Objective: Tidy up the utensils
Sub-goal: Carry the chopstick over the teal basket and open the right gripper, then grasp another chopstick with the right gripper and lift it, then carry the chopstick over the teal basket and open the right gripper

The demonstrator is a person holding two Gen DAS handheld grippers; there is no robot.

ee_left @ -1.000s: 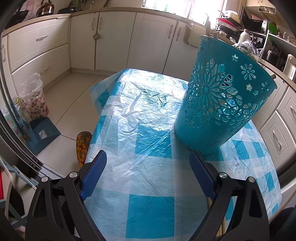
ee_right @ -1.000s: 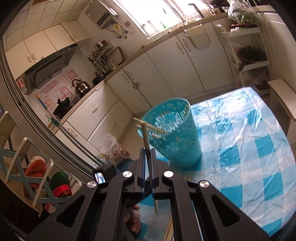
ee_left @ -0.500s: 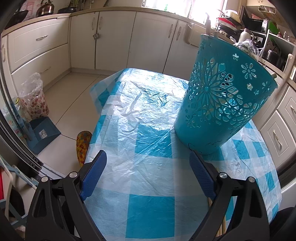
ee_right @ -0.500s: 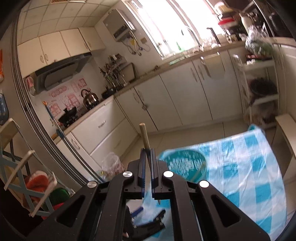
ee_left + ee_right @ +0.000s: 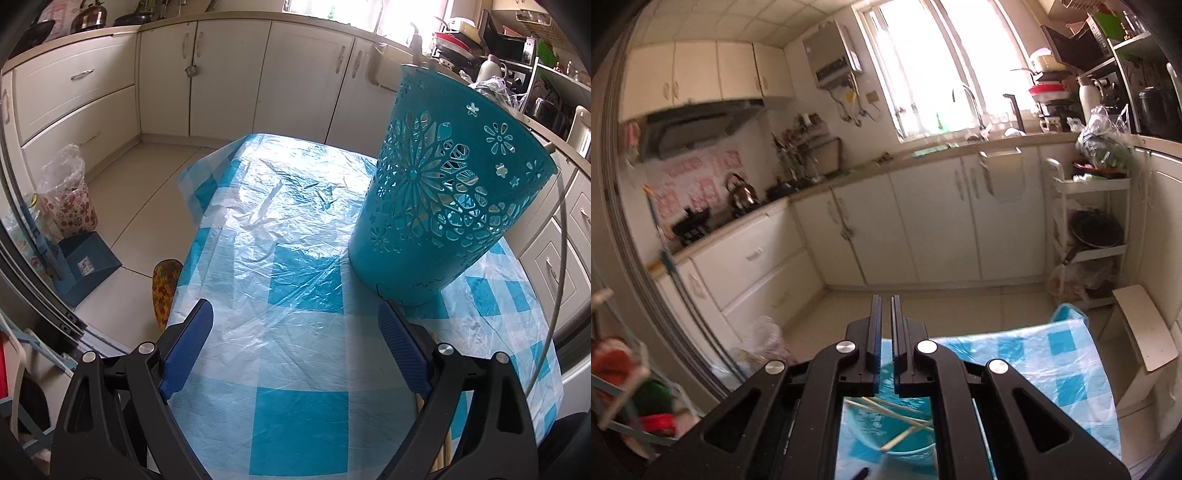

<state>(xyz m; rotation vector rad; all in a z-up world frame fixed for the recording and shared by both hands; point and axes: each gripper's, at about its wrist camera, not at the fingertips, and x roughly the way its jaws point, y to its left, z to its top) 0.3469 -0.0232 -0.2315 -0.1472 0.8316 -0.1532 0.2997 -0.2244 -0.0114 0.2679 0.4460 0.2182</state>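
Now left tool (image 5: 295,343) wide above table, right tool (image 5: 884,314) shut & empty over basket (image 5: 886,421).

My own right gripper (image 5: 884,306) hid most of the teal basket (image 5: 886,428) below it; only part of the rim and some chopsticks (image 5: 905,424) showed through the frame. In the left view, my finger (image 5: 402,347) covered chopsticks (image 5: 445,450) at the table's (image 5: 295,424) near edge.
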